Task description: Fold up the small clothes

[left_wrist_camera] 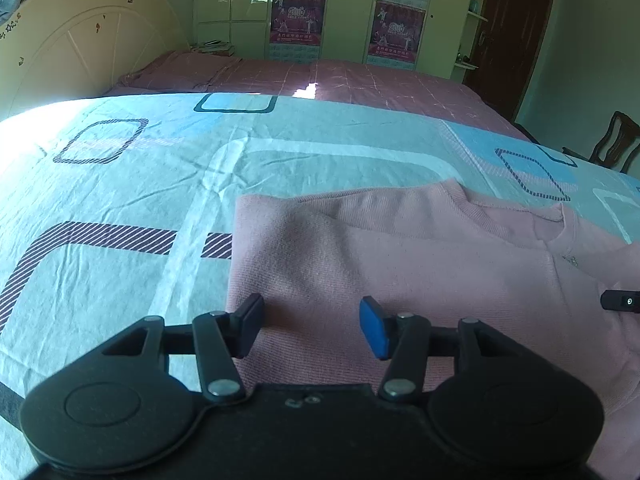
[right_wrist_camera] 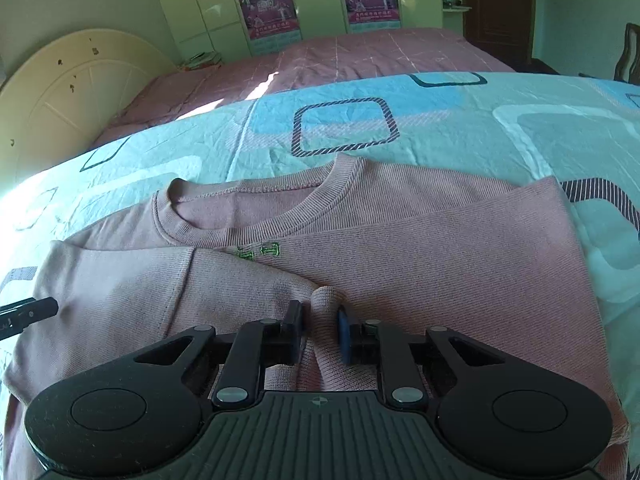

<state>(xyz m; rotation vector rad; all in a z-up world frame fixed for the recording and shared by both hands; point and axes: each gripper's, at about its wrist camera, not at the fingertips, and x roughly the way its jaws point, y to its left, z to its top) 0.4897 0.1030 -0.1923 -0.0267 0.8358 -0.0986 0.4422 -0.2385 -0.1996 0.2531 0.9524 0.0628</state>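
Observation:
A small pink knit shirt [left_wrist_camera: 420, 272] lies flat on the patterned bed sheet, its ribbed collar [right_wrist_camera: 256, 216] toward the far side and green stitching just under it. Both sides are folded in over the middle. My left gripper [left_wrist_camera: 313, 327] hovers over the shirt's left edge, jaws apart, with only flat cloth below them. My right gripper [right_wrist_camera: 320, 322] is shut on a raised pinch of pink fabric [right_wrist_camera: 325, 300] near the shirt's lower middle. Each gripper's tip shows at the edge of the other view, the right one [left_wrist_camera: 620, 302] and the left one [right_wrist_camera: 28, 312].
The light blue sheet [left_wrist_camera: 120, 200] with striped squares spreads to the left and beyond the shirt. Behind it lies a pink bedspread [left_wrist_camera: 360, 80], a cream headboard [left_wrist_camera: 80, 40] and a wardrobe with posters [left_wrist_camera: 298, 16]. A wooden chair [left_wrist_camera: 616, 144] stands at the right.

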